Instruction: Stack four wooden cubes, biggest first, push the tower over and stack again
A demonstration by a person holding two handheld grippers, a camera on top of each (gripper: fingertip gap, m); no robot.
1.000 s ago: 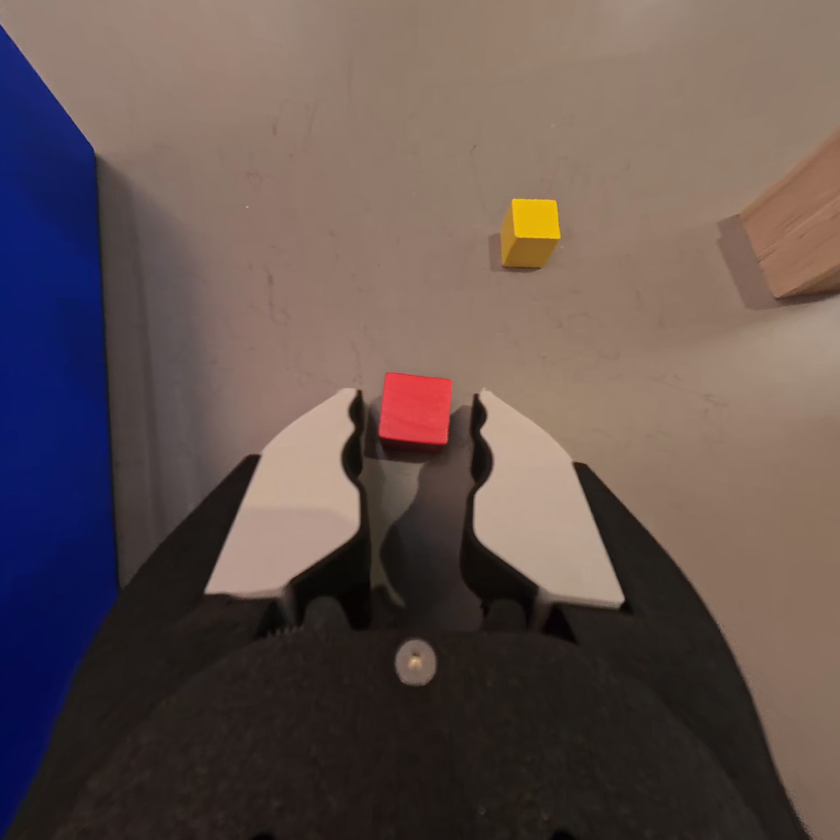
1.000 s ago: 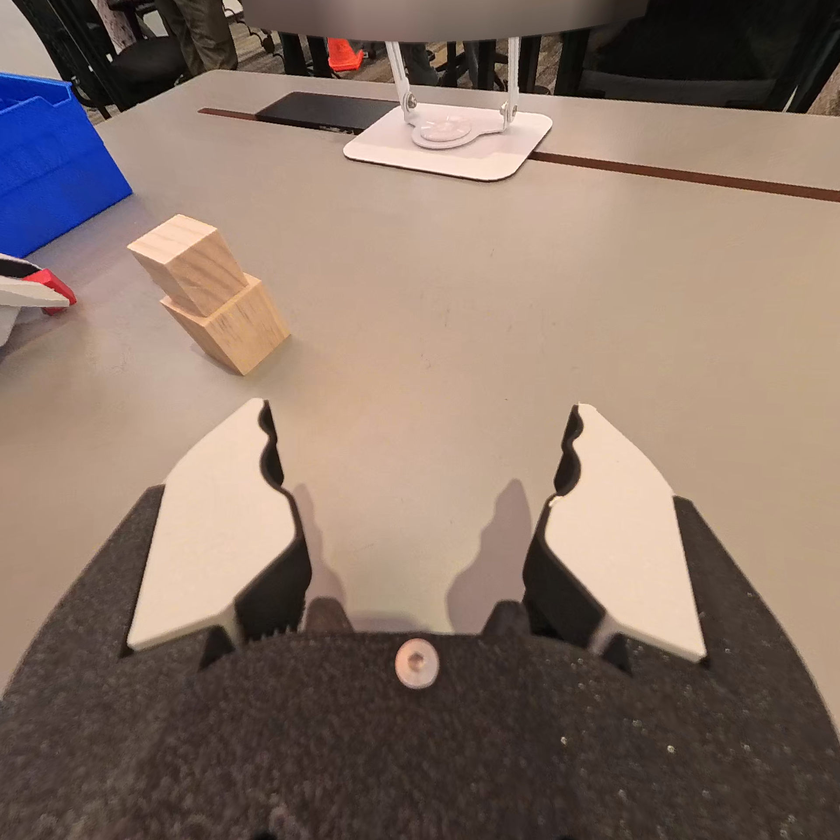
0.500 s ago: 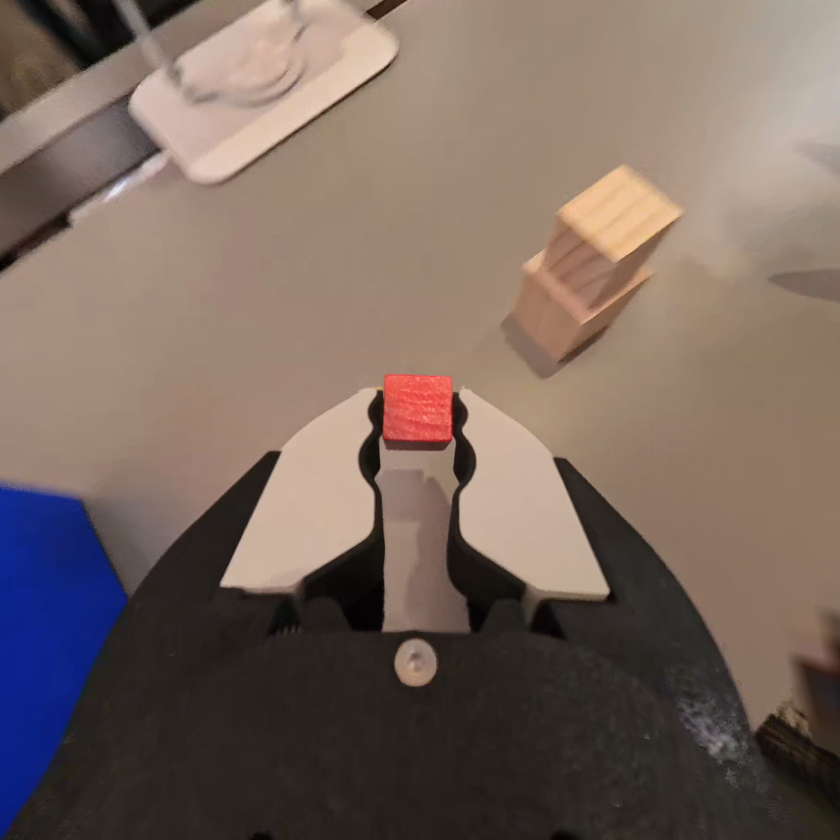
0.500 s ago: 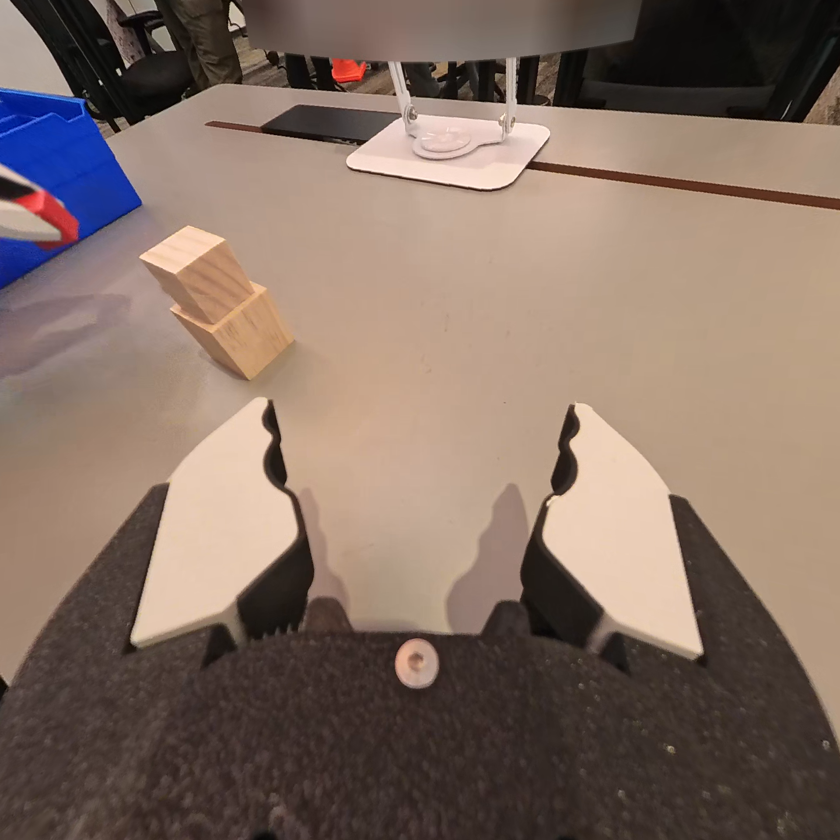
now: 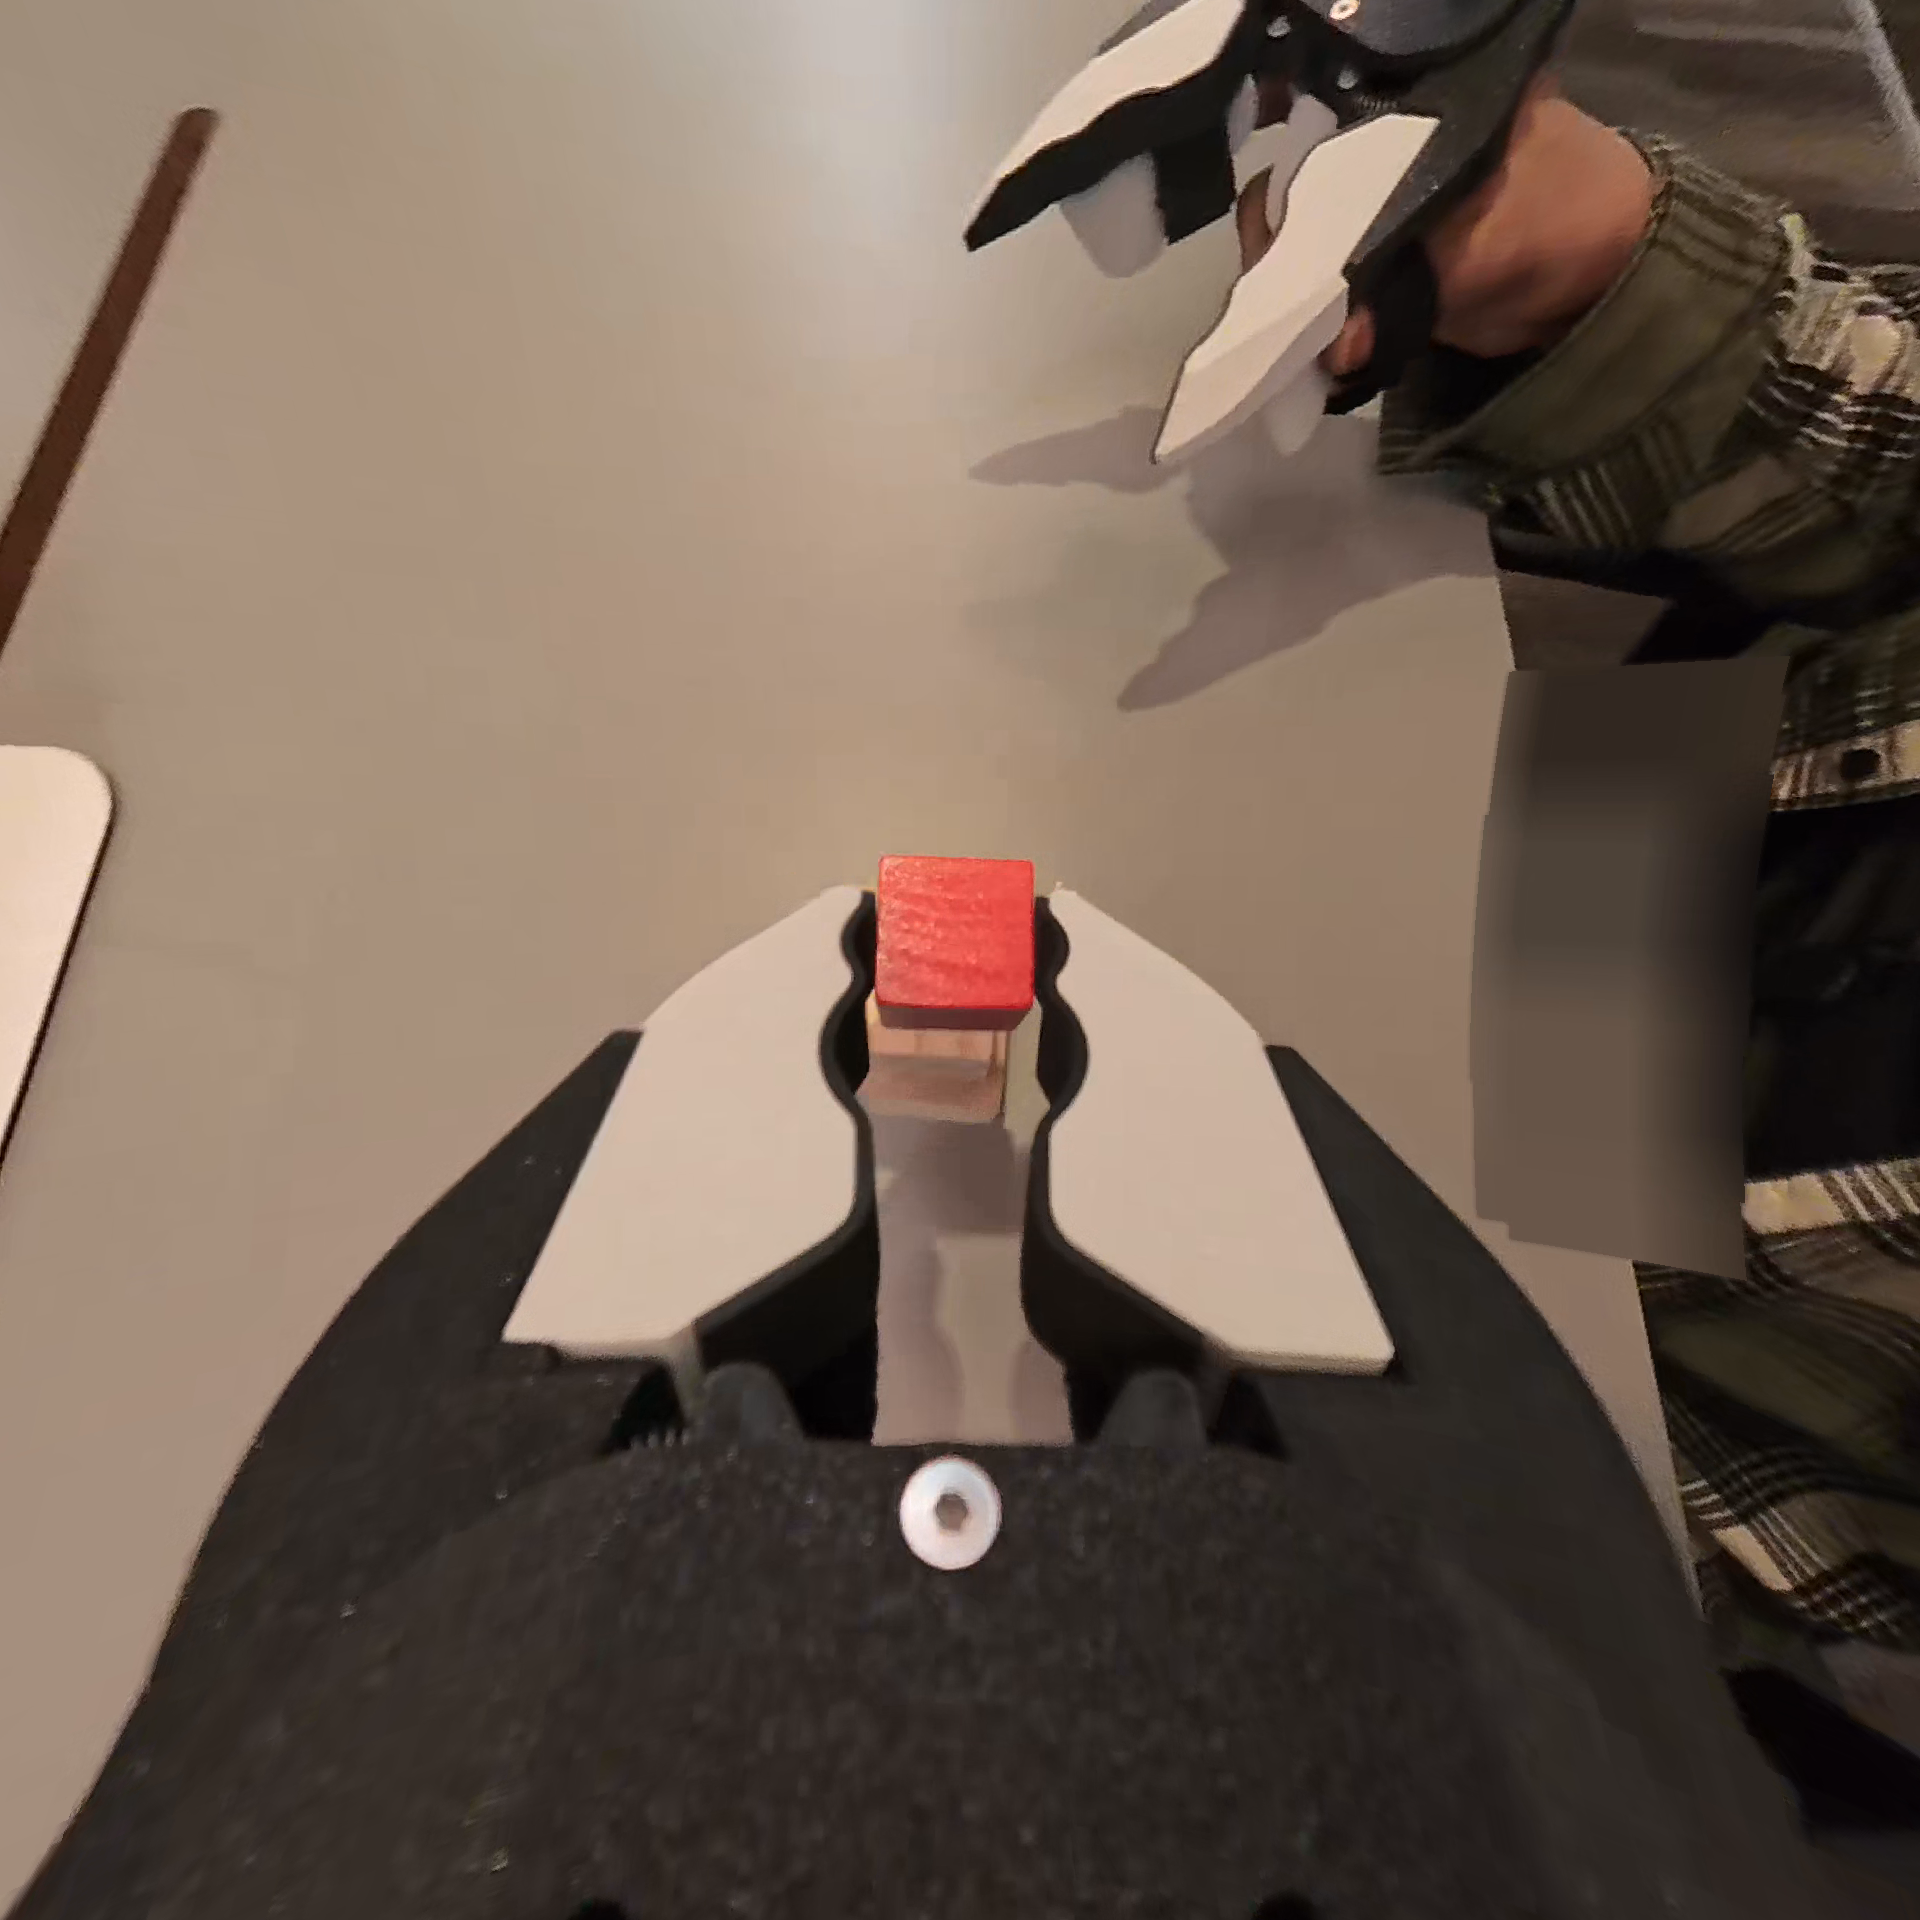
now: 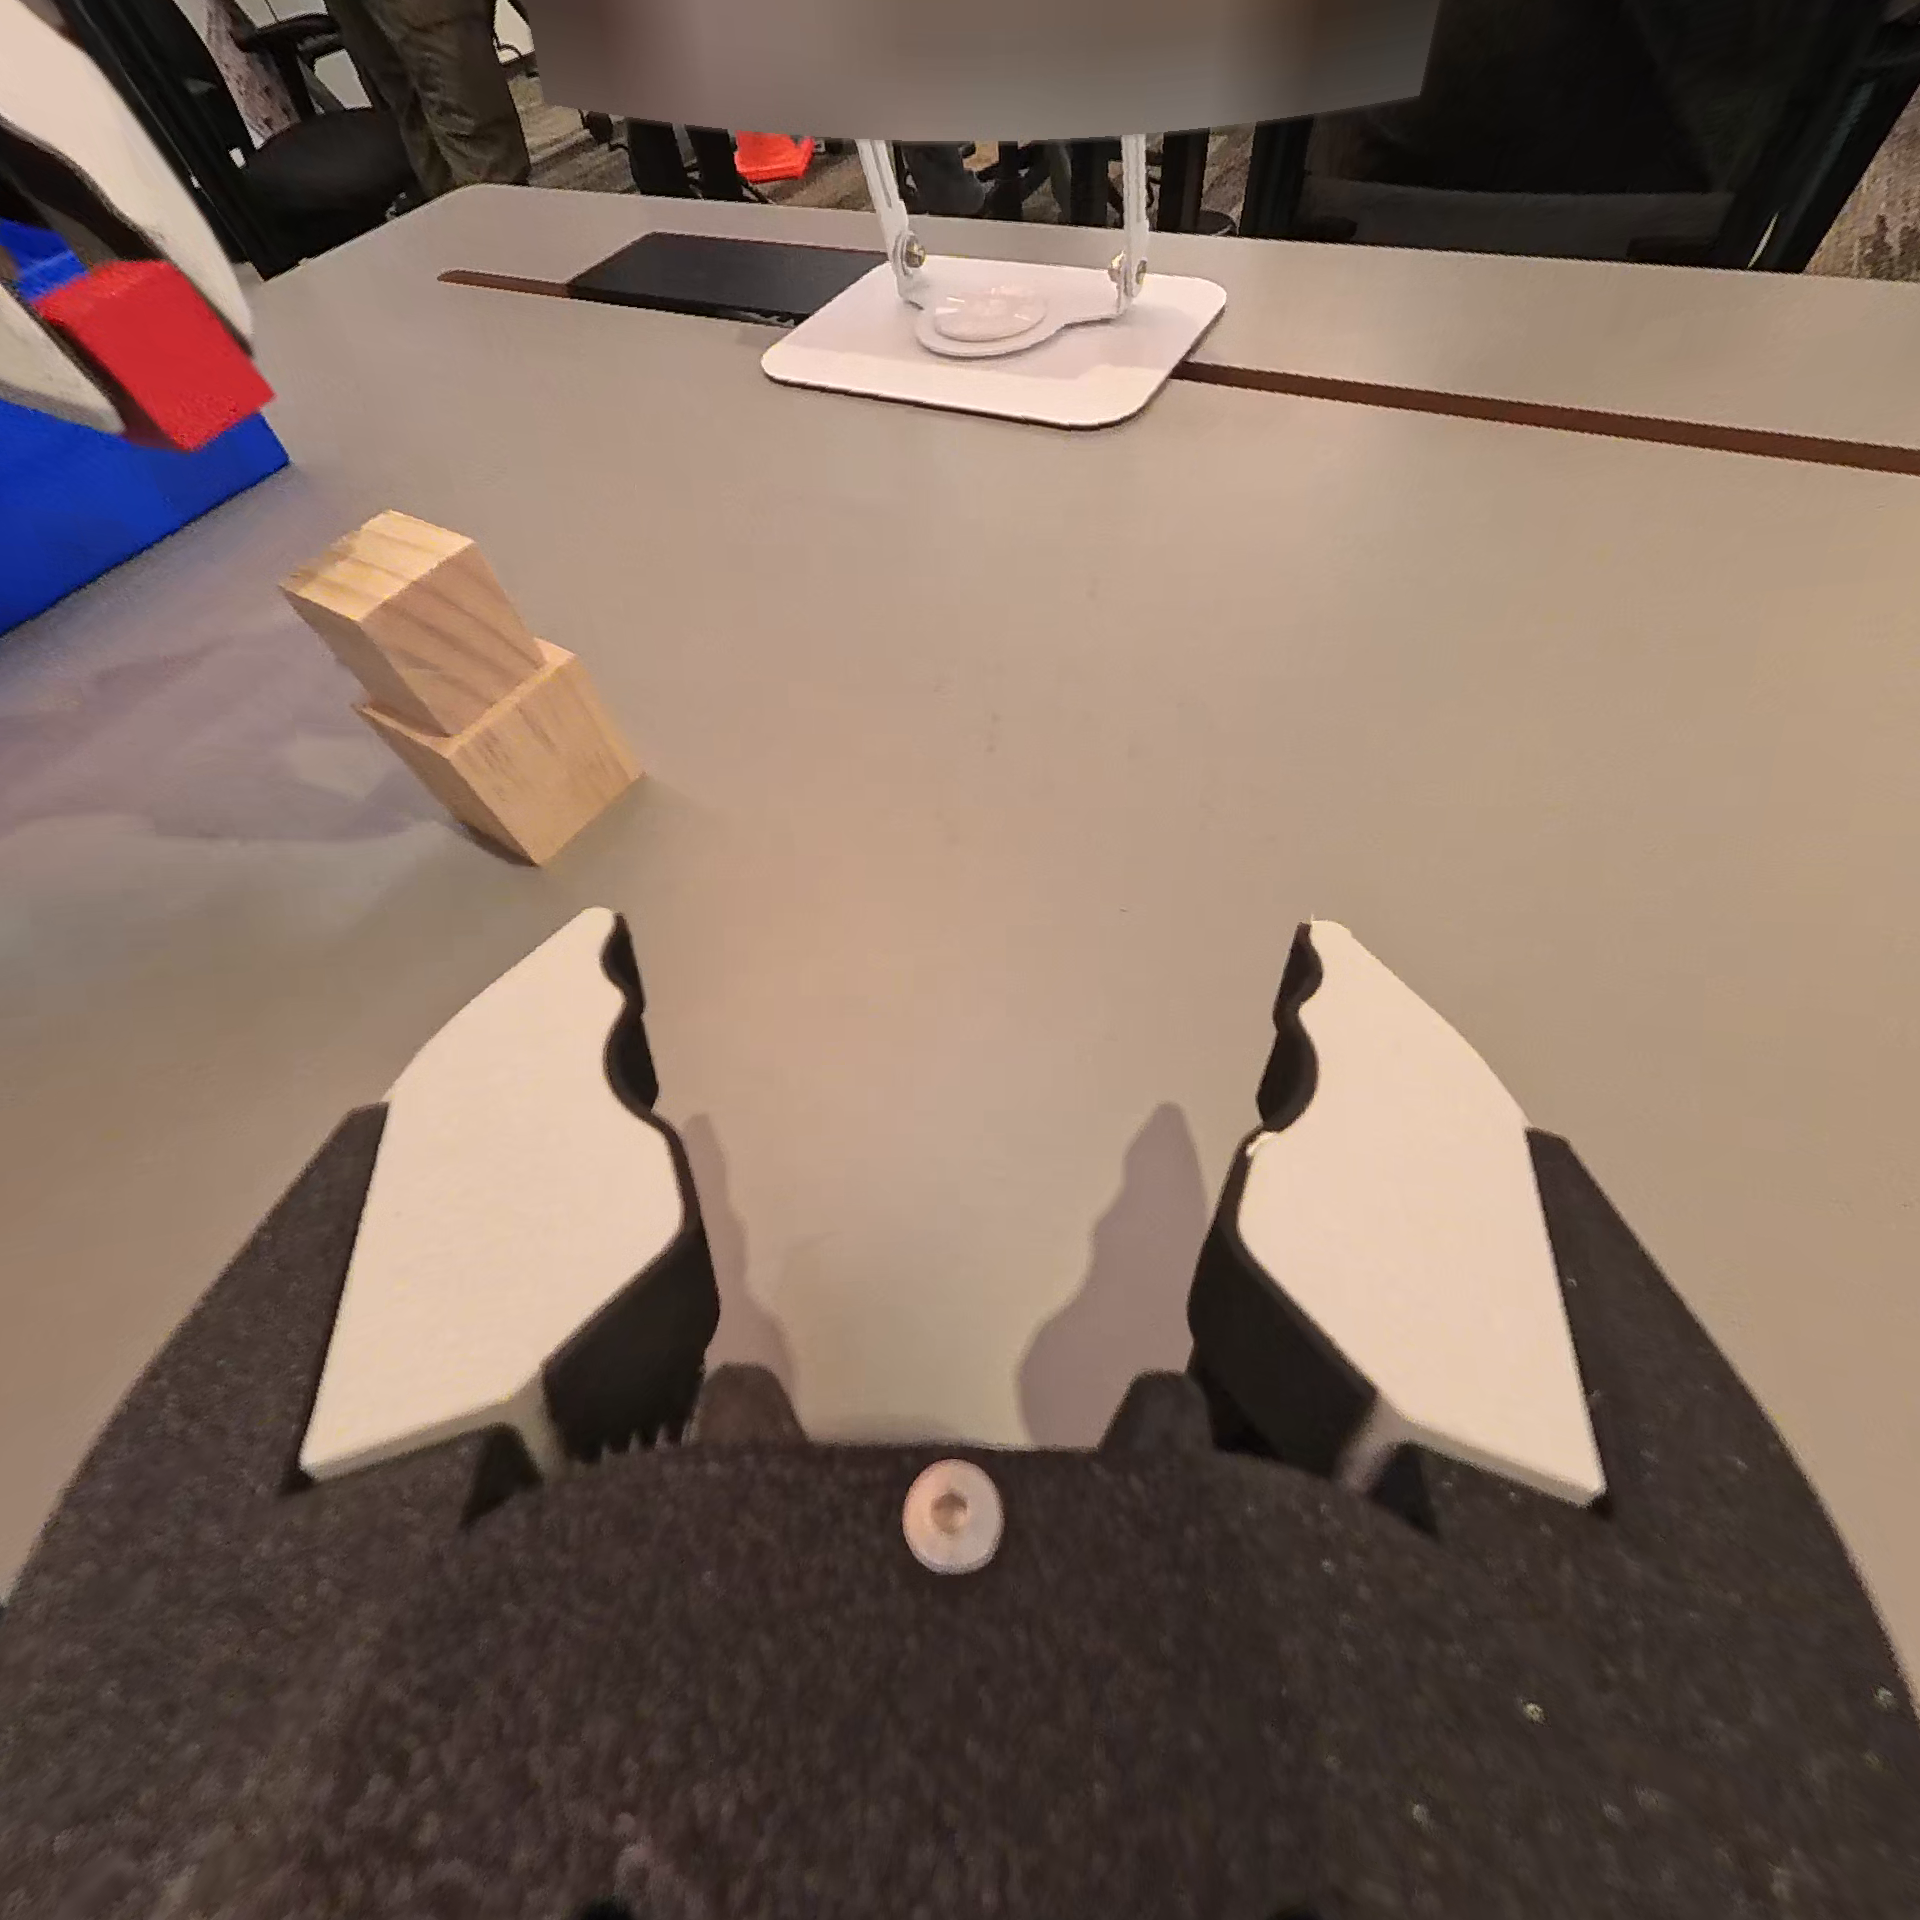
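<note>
Your right gripper (image 6: 956, 935) hangs over the bare grey desk (image 6: 1143, 675), jaws spread wide with nothing between them. Ahead to the left, a smaller plain wooden cube (image 6: 416, 618) sits skewed on a bigger one (image 6: 520, 764). At the far left edge, your left gripper (image 6: 125, 343) grips a red cube (image 6: 156, 353) above them.

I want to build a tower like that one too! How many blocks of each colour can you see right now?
Red cube, held in the left gripper: 1
Plain wooden cubes, smaller stacked on bigger: 2
Total: 3 cubes. A fourth cube is not in view now.
</note>
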